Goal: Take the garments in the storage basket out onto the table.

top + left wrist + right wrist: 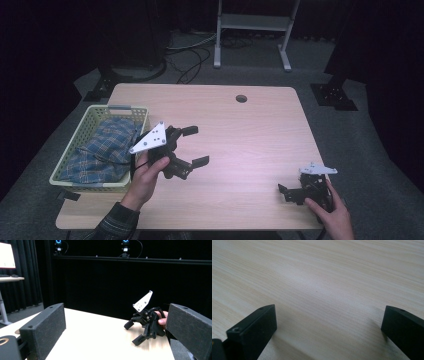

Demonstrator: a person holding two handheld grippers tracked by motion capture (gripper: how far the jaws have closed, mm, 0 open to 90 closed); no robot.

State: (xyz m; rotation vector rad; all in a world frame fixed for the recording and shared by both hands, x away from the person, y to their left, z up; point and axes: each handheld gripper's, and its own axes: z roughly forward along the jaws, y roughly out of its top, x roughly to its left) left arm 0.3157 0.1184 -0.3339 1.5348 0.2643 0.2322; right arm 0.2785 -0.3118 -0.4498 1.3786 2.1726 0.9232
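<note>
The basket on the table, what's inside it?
Inside the basket lies a crumpled blue plaid cloth, covering most of the bottom. Anything beneath the cloth is covered, so I cannot tell.

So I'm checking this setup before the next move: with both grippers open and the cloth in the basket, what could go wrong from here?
1. The left gripper hangs open beside the basket; reaching in, its fingers might catch the mesh wall rather than the plaid cloth.
2. The basket looks light and sits at the table edge, so pulling the cloth could drag or tip it.
3. The right gripper rests low near the front edge, far from the basket, so it may be slow to help.
</note>
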